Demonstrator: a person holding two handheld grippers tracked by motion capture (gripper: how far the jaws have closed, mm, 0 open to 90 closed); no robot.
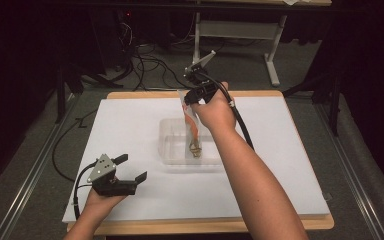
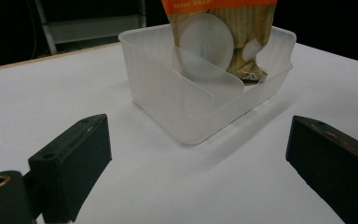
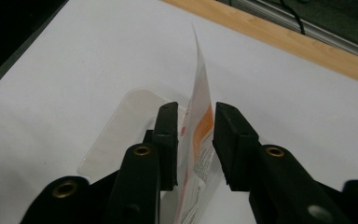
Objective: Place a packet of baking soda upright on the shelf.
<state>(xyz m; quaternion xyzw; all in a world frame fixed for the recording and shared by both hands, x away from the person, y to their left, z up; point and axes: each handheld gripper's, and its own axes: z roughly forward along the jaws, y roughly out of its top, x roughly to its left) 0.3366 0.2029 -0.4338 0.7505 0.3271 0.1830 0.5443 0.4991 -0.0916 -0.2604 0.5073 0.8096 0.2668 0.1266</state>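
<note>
The right tongs [image 1: 189, 100] hang above the far side of a clear plastic tub [image 1: 172, 145] that sits near the middle of the white tabletop [image 1: 130, 130]. Between their jaws stands an orange and white packet [image 1: 192, 122], upright, its lower end down inside the tub and its top edge reaching up past the jaw tips. In the right gripper view the right tongs [image 3: 196, 135] stand narrowly parted, one jaw on each side of the packet [image 3: 200, 126]; a slim gap shows between the right-hand pad and the packet face, while the other pad lies close against it, so the pads do not clamp it

The left tongs [image 1: 132, 167] rest low at the near left part of the tabletop, held in the person's left hand [image 1: 100, 200], well apart from the tub. In the left gripper view the left tongs [image 2: 198, 154] gape wide with nothing between the jaws, and they point toward the tub [image 2: 168, 102], where the packet [image 2: 233, 46] leans against the far wall beside a curved clear divider [image 2: 205, 74]
</note>
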